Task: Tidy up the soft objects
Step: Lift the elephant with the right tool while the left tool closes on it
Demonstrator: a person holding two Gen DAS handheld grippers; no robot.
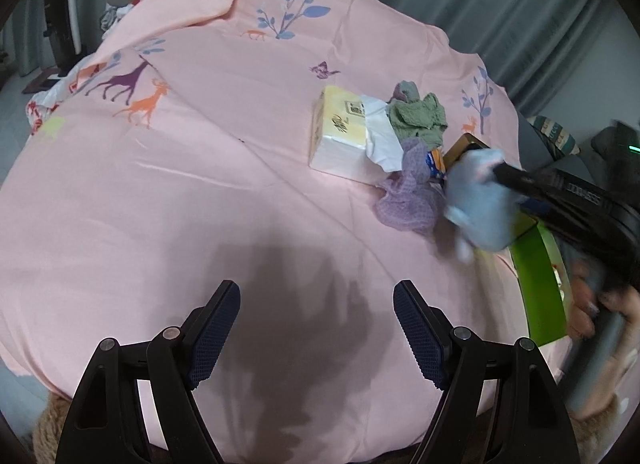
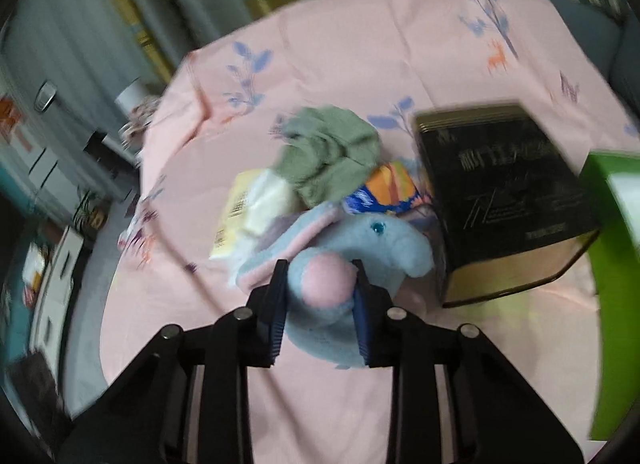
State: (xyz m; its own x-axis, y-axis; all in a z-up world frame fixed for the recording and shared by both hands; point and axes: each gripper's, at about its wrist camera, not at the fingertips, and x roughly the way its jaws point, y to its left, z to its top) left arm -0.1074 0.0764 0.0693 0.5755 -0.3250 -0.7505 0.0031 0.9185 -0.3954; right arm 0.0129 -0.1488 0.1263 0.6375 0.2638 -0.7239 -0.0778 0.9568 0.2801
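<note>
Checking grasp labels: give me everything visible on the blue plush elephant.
The blue plush elephant is fleecy and light blue, with pink-lined ears, a round pink patch, a glittery blue eye and a curved trunk pointing toward the black book. The right gripper is clamped on its body, pads pressing both sides. It sits at the near edge of the pile, by the purple cloth. Motion blur hides whether it touches the pink sheet.

blurred: black box [image 2: 504,200] lettering | cut off: green box [image 2: 616,284]

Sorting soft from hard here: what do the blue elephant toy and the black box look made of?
Blue elephant toy: fuzzy plush, seemingly dented between the jaws. Black box: rigid with sharp edges, glossy gold trim, probably coated cardboard or tin.
</note>
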